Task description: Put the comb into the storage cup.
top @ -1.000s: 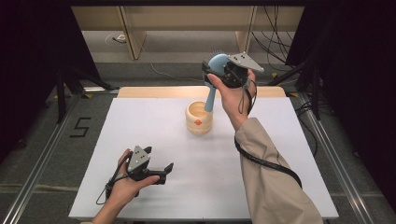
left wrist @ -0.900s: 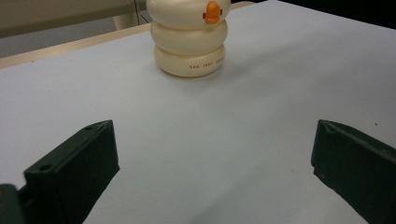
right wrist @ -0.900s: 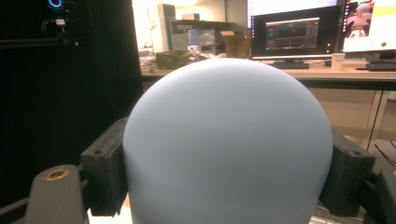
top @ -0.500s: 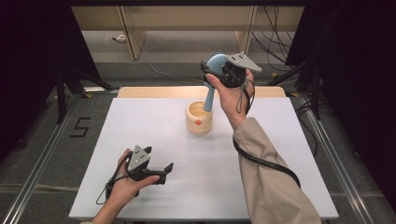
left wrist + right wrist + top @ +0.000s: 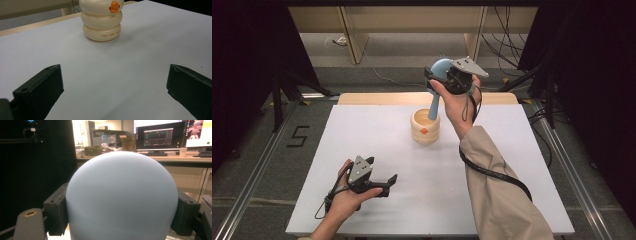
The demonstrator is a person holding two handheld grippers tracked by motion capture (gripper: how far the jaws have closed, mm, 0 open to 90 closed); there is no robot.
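Here the table (image 5: 362, 130) bears a cream holder (image 5: 425, 127) near its far edge. The right gripper (image 5: 443, 76), above the holder, clamps the blue brush (image 5: 438, 80) by its head (handle tip at the holder's mouth), so seating or lifting remains. The left gripper (image 5: 388, 183), nearer than the holder, gapes empty.
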